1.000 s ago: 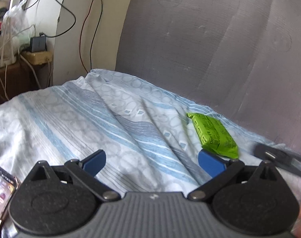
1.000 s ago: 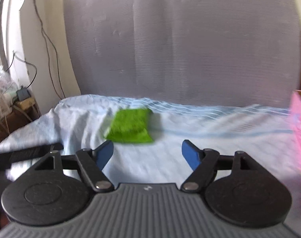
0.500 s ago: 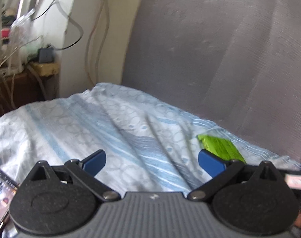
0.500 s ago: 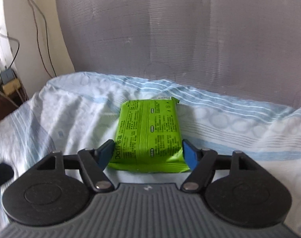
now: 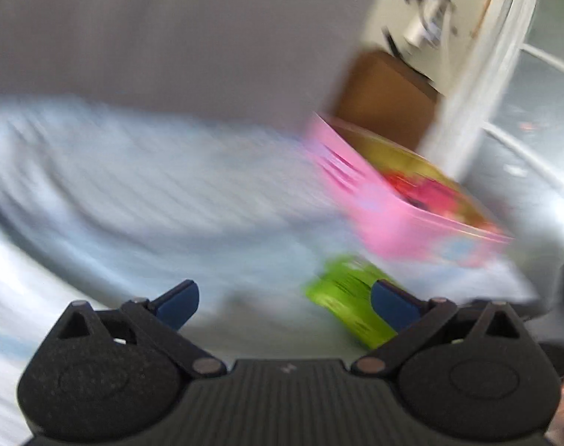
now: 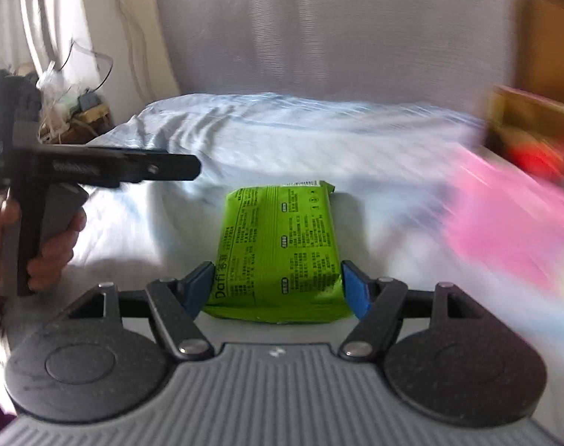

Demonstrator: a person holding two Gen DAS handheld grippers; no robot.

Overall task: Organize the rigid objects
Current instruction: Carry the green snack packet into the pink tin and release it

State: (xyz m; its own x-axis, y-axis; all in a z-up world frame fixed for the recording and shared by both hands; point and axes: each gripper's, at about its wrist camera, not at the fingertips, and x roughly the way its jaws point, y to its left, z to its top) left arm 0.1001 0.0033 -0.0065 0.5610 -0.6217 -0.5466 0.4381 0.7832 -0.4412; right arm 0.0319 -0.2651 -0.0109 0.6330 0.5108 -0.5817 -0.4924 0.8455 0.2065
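- Right wrist view shows my right gripper (image 6: 276, 290) with its blue pads against both sides of the green packet (image 6: 278, 252), which lies on the bedsheet (image 6: 300, 141).
- Left wrist view, blurred, shows my left gripper (image 5: 283, 303) spread wide and empty, and the pink box (image 5: 378, 208) beyond the packet.

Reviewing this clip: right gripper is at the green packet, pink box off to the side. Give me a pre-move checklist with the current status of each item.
1. Green packet sits between the right gripper's fingers: ok.
2. Jaws firmly clamped on the packet: cannot tell; the blue pads look to be at its sides, but pressure is not visible.
3. Packet lifted off the bedsheet: cannot tell.
4. Left gripper free: ok, open with nothing between its fingers.
5. Pink box open to receive: ok, its top looks open with items inside, though blurred.
6. Images sharp enough to judge clearance to the box: not ok, both views are motion-blurred there.
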